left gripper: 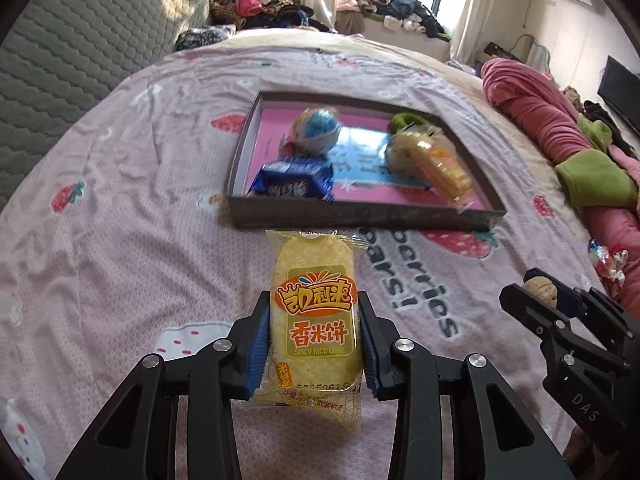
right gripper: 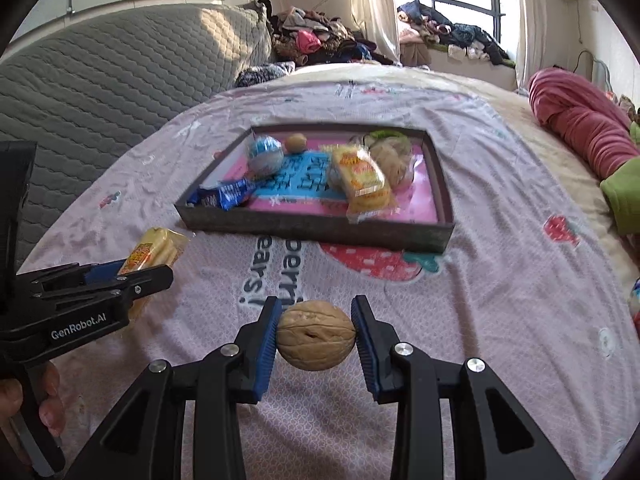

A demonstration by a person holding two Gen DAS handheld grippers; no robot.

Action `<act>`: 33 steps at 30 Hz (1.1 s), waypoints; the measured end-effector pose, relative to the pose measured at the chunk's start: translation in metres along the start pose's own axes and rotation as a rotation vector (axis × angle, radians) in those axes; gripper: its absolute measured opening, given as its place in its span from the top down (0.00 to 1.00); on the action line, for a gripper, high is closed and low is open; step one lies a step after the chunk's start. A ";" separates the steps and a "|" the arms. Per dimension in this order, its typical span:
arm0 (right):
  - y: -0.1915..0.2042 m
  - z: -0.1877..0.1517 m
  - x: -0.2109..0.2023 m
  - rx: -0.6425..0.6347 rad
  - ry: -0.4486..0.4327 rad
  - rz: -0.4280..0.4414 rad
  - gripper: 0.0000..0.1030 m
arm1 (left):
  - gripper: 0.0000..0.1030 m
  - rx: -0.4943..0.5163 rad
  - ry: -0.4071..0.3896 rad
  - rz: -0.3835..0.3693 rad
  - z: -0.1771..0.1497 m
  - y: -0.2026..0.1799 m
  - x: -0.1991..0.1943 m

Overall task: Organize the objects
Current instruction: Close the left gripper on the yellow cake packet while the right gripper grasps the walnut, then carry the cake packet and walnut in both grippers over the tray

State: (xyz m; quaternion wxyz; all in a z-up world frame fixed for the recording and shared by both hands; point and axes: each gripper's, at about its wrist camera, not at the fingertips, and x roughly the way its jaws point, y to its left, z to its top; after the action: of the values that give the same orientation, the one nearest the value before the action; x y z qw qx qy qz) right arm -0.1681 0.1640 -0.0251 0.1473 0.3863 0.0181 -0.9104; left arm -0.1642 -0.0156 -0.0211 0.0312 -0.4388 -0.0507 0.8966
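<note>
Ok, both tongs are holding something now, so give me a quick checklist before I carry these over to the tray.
1. Left tongs clamped on the rice cake packet: ok, pads press both sides.
2. Right tongs clamped on the walnut: ok, though only the tips of the shell are pinched, so it could slip.
3. Both items lifted clear of the bedsheet: cannot tell.
4. Tray within view ahead: ok.
5. Free space in the tray: ok, a bare pink patch at its near right corner.
6. The two tongs apart from each other: ok.
</note>
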 end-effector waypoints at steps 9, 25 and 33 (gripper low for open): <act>-0.006 0.039 -0.036 -0.042 -0.086 -0.040 0.64 | 0.61 0.038 -0.081 -0.007 0.029 -0.021 -0.033; -0.021 0.123 -0.062 -0.062 -0.249 -0.045 0.64 | 0.61 0.080 -0.203 0.003 0.123 -0.049 -0.051; -0.035 0.163 -0.050 -0.057 -0.318 -0.050 0.64 | 0.61 0.099 -0.252 0.008 0.167 -0.057 -0.032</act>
State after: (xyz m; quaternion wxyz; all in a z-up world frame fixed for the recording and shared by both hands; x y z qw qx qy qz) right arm -0.2583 0.1859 0.1214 0.1367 0.2323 0.0300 -0.9625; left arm -0.2760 0.0273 0.1121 0.0427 -0.3208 -0.0082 0.9462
